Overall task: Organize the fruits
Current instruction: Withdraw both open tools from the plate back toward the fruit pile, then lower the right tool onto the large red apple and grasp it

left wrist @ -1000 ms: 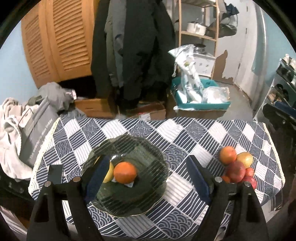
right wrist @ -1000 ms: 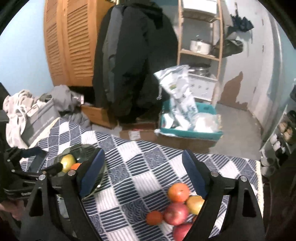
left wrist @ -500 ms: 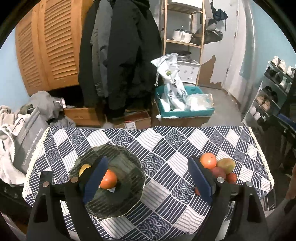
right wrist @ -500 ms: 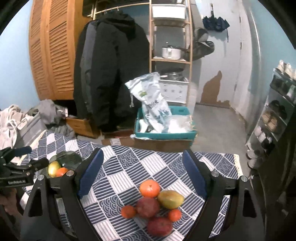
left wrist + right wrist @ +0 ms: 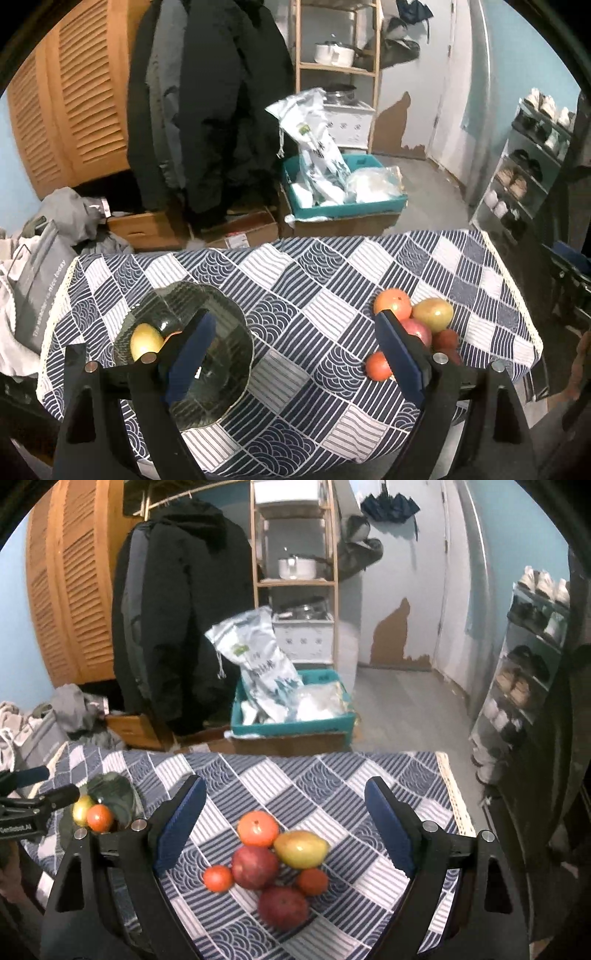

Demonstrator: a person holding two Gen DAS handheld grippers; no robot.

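Fingers of the right tool (image 5: 284, 829) stand spread wide and hold nothing, hovering above a loose pile of fruit (image 5: 273, 860) on the desk (image 5: 332, 775): an orange (image 5: 258, 828), a mango (image 5: 301, 849), two red apples and three small red-orange fruits, all touching or just beside one another. The left tool (image 5: 291, 350) is likewise spread and empty, over the patterned cloth between that pile (image 5: 413, 328) and a dark glass bowl (image 5: 221, 354). The bowl sits near the desk's left end and holds a yellow fruit (image 5: 145, 340) and a small orange one, partly hidden by the left finger.
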